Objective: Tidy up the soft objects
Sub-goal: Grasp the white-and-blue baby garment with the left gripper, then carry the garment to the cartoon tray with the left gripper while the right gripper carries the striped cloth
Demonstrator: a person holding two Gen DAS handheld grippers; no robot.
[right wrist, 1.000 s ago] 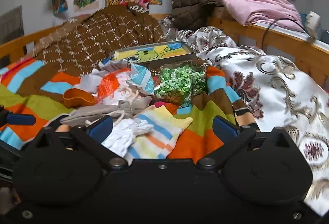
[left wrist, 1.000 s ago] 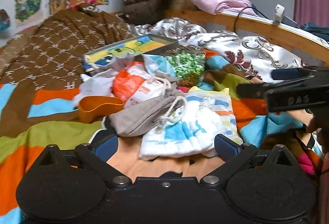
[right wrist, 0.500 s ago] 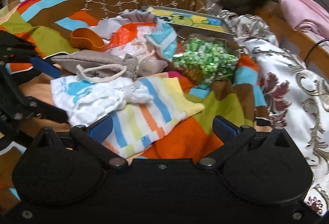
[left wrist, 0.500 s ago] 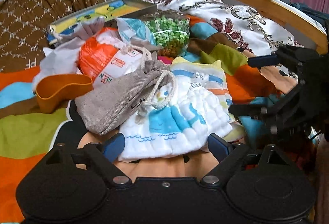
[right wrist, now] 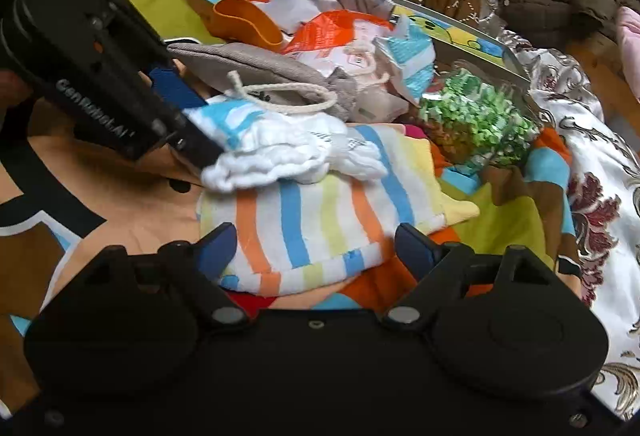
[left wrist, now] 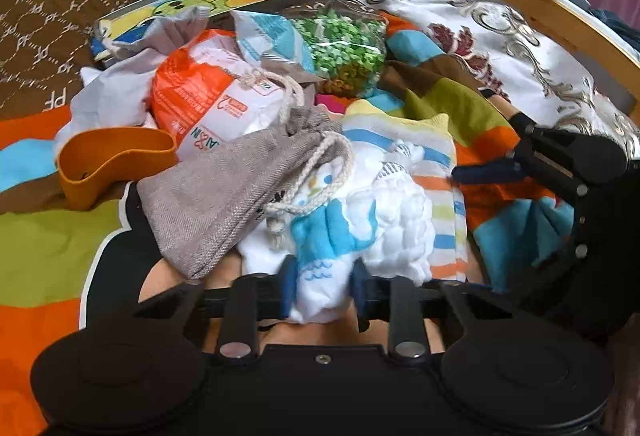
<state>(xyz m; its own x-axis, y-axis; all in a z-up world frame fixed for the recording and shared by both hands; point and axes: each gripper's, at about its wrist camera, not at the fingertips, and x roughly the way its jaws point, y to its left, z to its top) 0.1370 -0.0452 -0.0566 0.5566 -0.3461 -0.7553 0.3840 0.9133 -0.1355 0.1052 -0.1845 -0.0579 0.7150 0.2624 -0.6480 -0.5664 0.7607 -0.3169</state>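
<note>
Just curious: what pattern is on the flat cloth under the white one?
Stripes of orange, blue, yellow-green and white on the flat cloth, clearest in the right wrist view.

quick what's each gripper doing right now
Left hand-held gripper: closing on the near edge of the white and blue cloth.
Right hand-held gripper: closing, striped towel between its jaws, not yet pinched.

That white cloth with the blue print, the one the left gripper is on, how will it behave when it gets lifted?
The white cloth bunches between the closing left gripper pads, so it is probably floppy and will droop. It looks thin and quilted, likely light. The grey pouch drawstring lies across it, so lifting may drag that cord.
</note>
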